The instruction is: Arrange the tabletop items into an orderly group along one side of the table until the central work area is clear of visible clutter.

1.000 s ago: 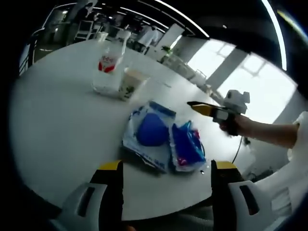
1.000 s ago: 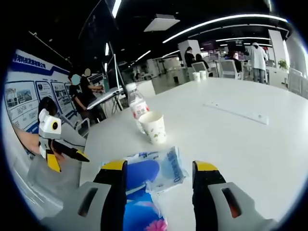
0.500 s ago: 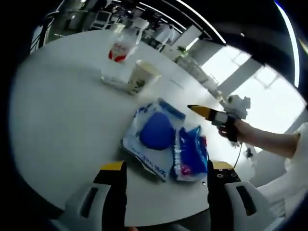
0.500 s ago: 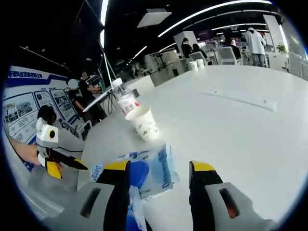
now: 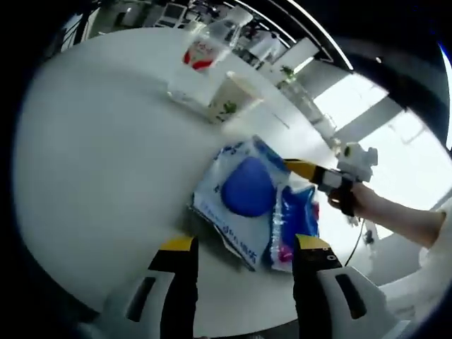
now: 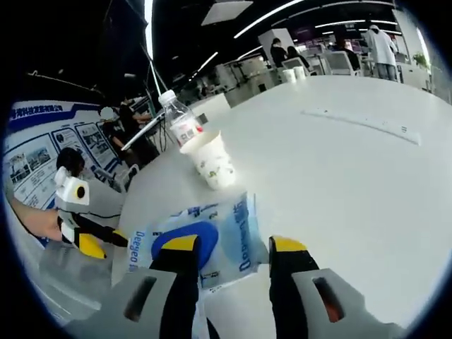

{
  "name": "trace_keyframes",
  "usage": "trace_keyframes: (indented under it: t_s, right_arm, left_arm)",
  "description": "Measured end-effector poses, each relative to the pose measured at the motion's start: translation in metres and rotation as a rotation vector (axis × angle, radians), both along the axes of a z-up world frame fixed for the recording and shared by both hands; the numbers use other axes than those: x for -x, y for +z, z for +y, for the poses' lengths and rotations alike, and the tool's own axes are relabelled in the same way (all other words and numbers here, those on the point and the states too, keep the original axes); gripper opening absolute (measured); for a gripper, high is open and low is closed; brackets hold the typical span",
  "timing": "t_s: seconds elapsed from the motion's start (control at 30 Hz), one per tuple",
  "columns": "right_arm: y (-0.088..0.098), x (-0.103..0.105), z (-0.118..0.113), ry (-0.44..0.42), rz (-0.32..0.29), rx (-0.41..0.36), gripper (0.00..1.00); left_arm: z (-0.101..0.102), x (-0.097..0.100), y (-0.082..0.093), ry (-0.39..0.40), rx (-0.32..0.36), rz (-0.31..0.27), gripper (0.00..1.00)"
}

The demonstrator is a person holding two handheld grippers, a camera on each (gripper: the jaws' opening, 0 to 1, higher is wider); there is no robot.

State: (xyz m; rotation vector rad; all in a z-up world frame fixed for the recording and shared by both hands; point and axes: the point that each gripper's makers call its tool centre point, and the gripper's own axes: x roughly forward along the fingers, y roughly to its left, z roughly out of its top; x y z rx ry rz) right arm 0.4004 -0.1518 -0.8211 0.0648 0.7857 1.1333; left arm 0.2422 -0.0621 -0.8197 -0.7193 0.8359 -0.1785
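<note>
— Packets first: my right gripper [image 6: 229, 248] has closed in over the last second and now straddles the near edge of the white-and-blue packet [image 6: 205, 236], jaws spread, nothing pinched.

— And your left?

— Left gripper [image 5: 244, 247] has also advanced, jaws apart, packet at twelve o'clock, blue wrapper [image 5: 296, 222] at one. Paper cup [image 5: 233, 99] and water bottle [image 5: 201, 60] sit touching, farther off at eleven.

— Meaning?

— Table [image 5: 92, 169] centre isn't cleared; I judge a grasp is about to begin.
</note>
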Motion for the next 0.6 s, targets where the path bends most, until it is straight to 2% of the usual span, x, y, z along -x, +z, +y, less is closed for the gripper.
trace_keyframes:
  t_s: [0.07,0.2,0.33,0.5,0.6]
  right_arm:
    - [-0.002,-0.001,-0.001,-0.007,0.003,0.005,0.31]
    - [-0.005,-0.004,-0.002,-0.017,0.016,0.0,0.28]
    - [-0.006,-0.006,-0.004,-0.018,0.004,0.007,0.22]
    - [-0.014,-0.01,-0.009,-0.023,-0.019,0.05,0.07]
    - [-0.016,-0.008,-0.009,-0.018,-0.001,0.045,0.05]
  left_arm:
    - [0.0,0.0,-0.005,0.003,-0.002,0.023,0.42]
    - [-0.002,0.0,-0.009,-0.022,-0.008,0.032,0.29]
    - [-0.001,0.002,-0.017,-0.028,-0.025,0.056,0.25]
    - [0.004,0.002,-0.022,-0.003,-0.018,0.074,0.08]
    - [0.005,-0.002,-0.023,0.018,0.006,0.075,0.05]
